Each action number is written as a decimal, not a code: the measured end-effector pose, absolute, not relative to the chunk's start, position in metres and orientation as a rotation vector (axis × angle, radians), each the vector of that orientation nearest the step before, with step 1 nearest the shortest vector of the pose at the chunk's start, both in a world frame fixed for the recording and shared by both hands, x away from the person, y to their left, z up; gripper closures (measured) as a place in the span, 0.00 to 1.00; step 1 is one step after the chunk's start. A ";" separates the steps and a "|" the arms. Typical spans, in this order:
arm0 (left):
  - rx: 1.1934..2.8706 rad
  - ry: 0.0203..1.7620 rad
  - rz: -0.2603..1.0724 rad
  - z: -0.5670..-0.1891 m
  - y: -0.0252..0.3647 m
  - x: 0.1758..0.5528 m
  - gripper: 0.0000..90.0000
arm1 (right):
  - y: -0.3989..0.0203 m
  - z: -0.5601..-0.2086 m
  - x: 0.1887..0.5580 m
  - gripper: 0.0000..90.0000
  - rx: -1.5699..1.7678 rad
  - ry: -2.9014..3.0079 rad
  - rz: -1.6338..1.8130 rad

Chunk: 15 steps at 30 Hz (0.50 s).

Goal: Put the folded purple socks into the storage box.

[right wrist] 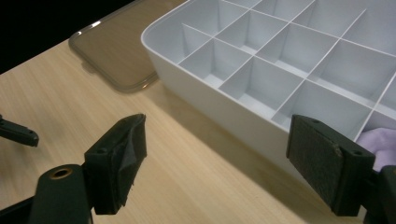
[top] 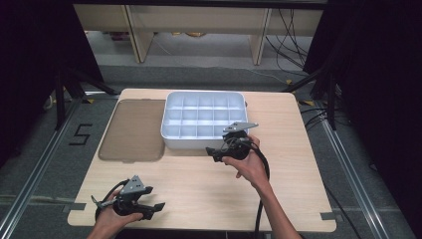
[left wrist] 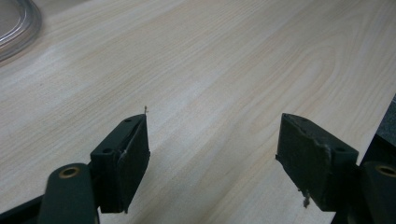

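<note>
A white tray (top: 171,130) with several square compartments stands at the middle of the far half of the table. My right gripper (top: 212,154) hovers at its front wall, jaws pointing left. In the right gripper view the right gripper (right wrist: 217,121) is open with nothing between its pads, and the tray (right wrist: 205,88) lies just beyond them. A pale lilac thing (right wrist: 385,144) lies in the compartment behind the right jaw. My left gripper (top: 156,197) is low at the table's near left corner. There the left gripper (left wrist: 215,123) stands open over bare wood.
A brownish translucent lid (top: 133,130) lies flat on the table, left of the tray; the lid (right wrist: 112,51) also shows past the right gripper's jaws, and a corner of the lid (left wrist: 16,25) at the upper left. The wooden table (top: 199,189) ends just in front of the left hand.
</note>
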State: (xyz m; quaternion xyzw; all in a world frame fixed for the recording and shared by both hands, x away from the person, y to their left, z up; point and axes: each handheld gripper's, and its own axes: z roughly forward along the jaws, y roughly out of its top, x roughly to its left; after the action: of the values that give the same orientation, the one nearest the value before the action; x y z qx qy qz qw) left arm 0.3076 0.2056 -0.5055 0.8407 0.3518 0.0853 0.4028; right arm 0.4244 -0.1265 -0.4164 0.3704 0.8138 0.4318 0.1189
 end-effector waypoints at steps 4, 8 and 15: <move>2.116 0.899 0.225 -0.506 0.206 0.307 0.25 | -0.124 -0.418 0.419 0.22 1.089 2.383 1.245; 2.132 0.889 0.235 -0.504 0.206 0.307 0.25 | -0.120 -0.419 0.414 0.21 1.063 2.380 1.262; 2.135 0.879 0.250 -0.504 0.206 0.308 0.24 | -0.116 -0.422 0.403 0.21 1.069 2.402 1.284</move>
State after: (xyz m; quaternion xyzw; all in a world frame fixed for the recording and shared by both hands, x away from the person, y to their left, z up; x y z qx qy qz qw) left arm 0.3077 0.2056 -0.5044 0.8433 0.3473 0.0986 0.3981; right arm 0.4034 -0.1156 -0.4217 0.3632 0.8162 0.4363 0.1080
